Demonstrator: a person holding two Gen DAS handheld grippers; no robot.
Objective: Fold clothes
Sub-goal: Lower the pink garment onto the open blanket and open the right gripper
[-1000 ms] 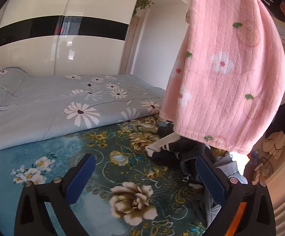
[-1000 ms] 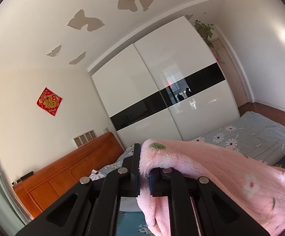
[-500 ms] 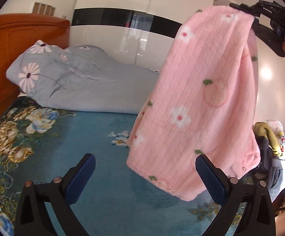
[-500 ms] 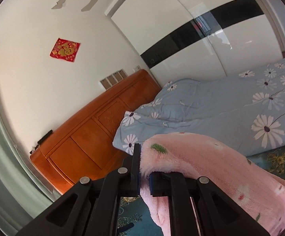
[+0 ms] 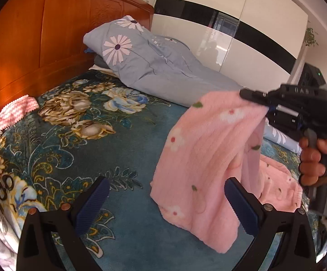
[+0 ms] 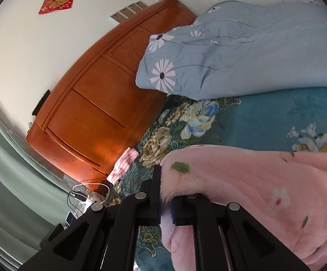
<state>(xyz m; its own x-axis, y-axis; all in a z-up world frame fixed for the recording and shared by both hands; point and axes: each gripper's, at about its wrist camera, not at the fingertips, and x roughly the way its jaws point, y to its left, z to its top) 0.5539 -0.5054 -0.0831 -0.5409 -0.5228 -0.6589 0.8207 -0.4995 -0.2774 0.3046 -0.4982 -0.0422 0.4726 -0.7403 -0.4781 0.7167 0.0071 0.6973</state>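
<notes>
Right gripper [image 6: 166,199] clamped on fluffy pink flower-print garment [image 5: 208,158] hanging right above teal floral bedspread [image 5: 122,158], left gripper [image 5: 166,203] wide open, empty

Orange wooden headboard [image 5: 39,36] against white wall [image 6: 16,45]; glossy white wardrobe [image 5: 242,52], black band; sunlit bed.

A home bedroom. A bed [image 5: 122,149] with a teal flowered spread fills the middle, backed by a carved orange wooden headboard [image 5: 39,33]. A grey daisy-print quilt [image 5: 158,67] lies bunched along the far side. Behind it stands a glossy white wardrobe [image 5: 242,52] with a black band, and a red paper decoration [image 6: 58,0] hangs on the pale wall.
</notes>
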